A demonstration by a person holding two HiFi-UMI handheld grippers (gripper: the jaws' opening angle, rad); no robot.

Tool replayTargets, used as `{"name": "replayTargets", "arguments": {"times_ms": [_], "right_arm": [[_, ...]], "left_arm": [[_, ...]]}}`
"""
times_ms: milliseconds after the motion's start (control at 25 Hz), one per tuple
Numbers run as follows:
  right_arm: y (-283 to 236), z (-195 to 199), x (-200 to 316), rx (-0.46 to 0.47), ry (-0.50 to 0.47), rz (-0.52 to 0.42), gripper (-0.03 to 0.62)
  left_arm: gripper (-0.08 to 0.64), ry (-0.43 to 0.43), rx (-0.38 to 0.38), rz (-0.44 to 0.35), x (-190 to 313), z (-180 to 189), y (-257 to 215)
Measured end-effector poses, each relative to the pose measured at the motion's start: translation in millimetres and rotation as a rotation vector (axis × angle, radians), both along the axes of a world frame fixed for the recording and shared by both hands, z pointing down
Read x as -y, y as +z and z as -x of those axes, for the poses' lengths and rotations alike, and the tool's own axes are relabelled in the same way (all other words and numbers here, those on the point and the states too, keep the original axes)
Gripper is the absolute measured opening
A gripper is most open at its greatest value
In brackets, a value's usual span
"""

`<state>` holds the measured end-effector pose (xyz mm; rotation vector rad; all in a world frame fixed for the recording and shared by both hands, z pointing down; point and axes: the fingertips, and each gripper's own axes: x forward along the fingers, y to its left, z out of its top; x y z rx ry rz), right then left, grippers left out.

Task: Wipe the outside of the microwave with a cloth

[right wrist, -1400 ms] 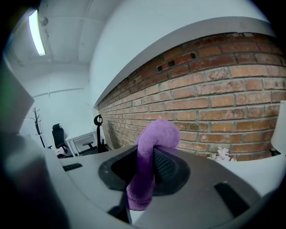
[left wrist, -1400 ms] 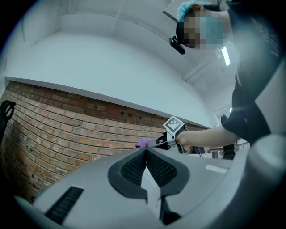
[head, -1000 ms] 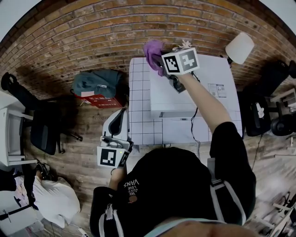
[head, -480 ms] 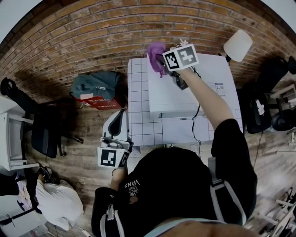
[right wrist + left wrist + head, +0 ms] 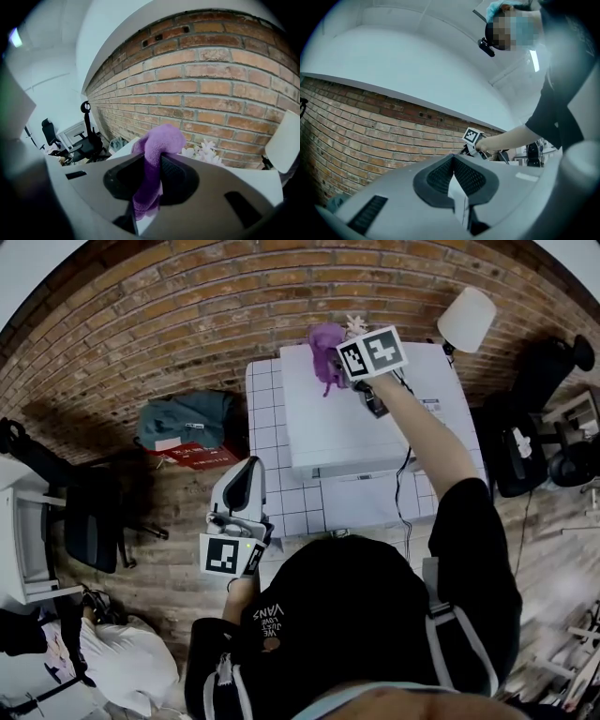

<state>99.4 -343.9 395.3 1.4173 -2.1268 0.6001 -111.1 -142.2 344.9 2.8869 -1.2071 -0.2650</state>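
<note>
At the far left of the head view a black office chair (image 5: 89,512) stood on the wooden floor (image 5: 178,549), and beyond it a teal bag (image 5: 187,416) lay at the foot of the brick wall (image 5: 187,324), with a red box (image 5: 194,454) just beside it. The left hand-held gripper (image 5: 248,470) hung low over the floor, near the front left corner of the white tiled surface (image 5: 265,427) and well apart from the microwave (image 5: 347,423). In its own view the left hand-held gripper (image 5: 454,173) was clenched, its jaws pressed together with nothing between them, and it pointed up at the brick wall and the ceiling.

The white microwave sat on the tiled surface against the wall. The purple cloth (image 5: 326,348) lay at the microwave's back left top corner, bunched and draped over the edge. The right hand-held gripper (image 5: 339,364), on an outstretched arm, was grasping that cloth. In its own view the jaws of the right hand-held gripper (image 5: 152,173) pinched the cloth (image 5: 157,143), whose folded top bulged above them. Pale flowers (image 5: 202,151) stood behind it by the wall. At the far right was a white lampshade (image 5: 466,320).
</note>
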Motion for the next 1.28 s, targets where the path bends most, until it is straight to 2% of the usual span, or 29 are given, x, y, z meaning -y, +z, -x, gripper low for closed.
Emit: {"name": "replayTargets", "arguments": {"times_ms": [480,840,1280], "right_arm": [[3.2,-95.7,-18.4,-0.068,0.135,0.017,0.061],[3.2,-181.4,-32.9,-0.182,0.236,0.041,0.061],[2.0,-258.4,-59.0,-0.208,0.358,0.058,0.061]], "left_arm": [[0.011,0.085,0.016,0.005,-3.1,-39.2,2.9],[0.011,0.141,0.025,0.018,-2.1,-67.3,6.7],[0.009,0.212,0.027,0.015,-0.9,-101.7,7.9]]}}
